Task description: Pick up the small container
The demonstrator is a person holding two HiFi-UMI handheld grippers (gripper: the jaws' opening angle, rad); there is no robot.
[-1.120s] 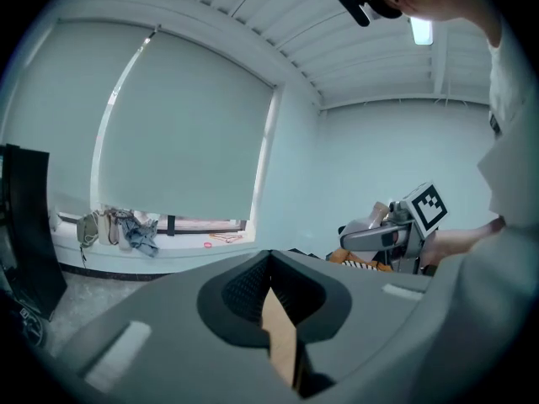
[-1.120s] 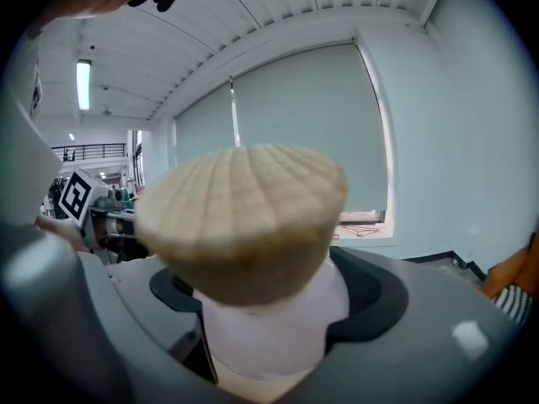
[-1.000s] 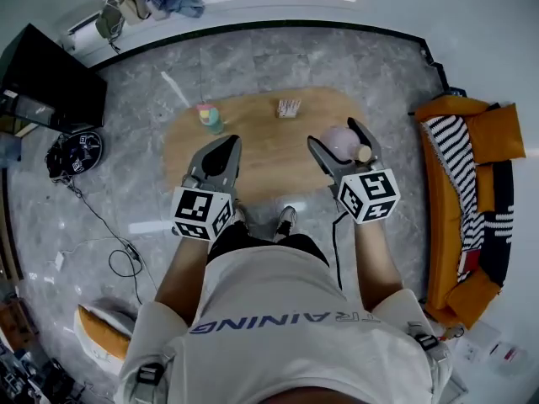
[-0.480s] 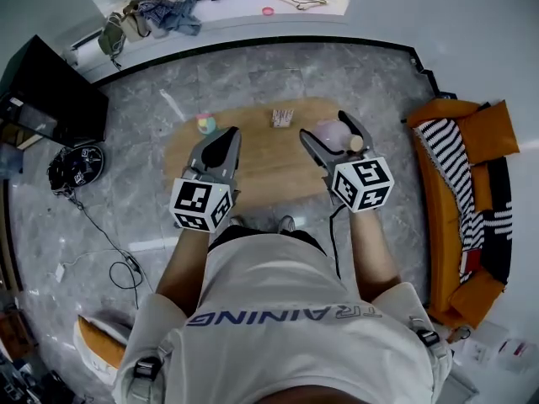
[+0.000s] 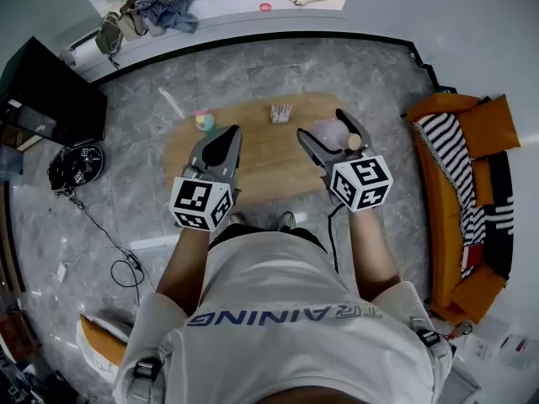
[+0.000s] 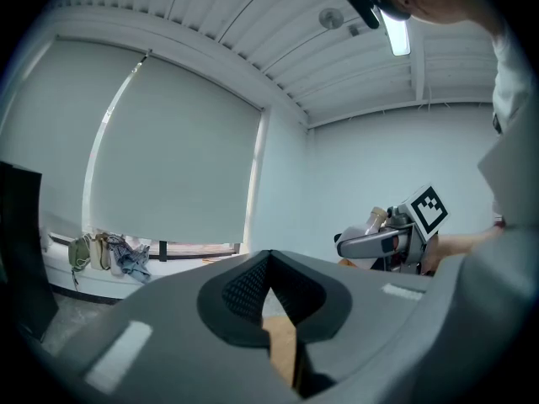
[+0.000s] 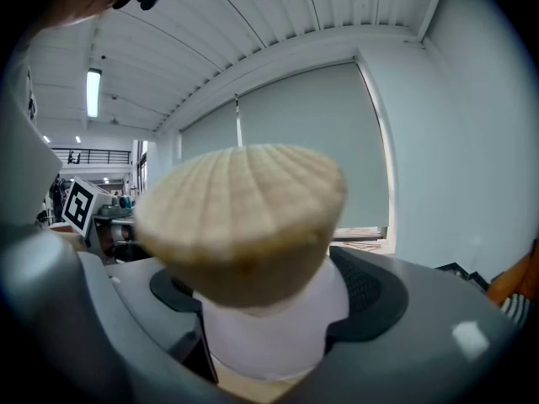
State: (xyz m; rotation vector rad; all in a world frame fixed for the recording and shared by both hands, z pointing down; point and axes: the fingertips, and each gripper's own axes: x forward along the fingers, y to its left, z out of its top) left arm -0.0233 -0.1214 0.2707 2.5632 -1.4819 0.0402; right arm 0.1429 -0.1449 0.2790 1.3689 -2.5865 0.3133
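The small container [image 5: 327, 130] is a pale pink jar with a cork stopper [image 5: 354, 142]. My right gripper [image 5: 332, 138] is shut on it and holds it above the right end of the oval wooden table [image 5: 261, 158]. In the right gripper view the cork stopper [image 7: 240, 217] fills the middle, and the jar's pale body [image 7: 274, 326] sits between the two fingers. My left gripper [image 5: 221, 141] hovers over the table's left half; its jaws are shut with nothing in them, and they meet in the left gripper view [image 6: 269, 263].
On the table stand a small colourful object [image 5: 203, 122] at the far left and a small patterned box [image 5: 281, 112] at the back. An orange sofa with a striped blanket [image 5: 472, 183] is to the right, a black cabinet [image 5: 50, 82] to the left, and cables [image 5: 118, 251] on the floor.
The table and both grippers sit a little higher in the head view than a second ago. The jar stays in the right gripper's grip; the left gripper stays shut.
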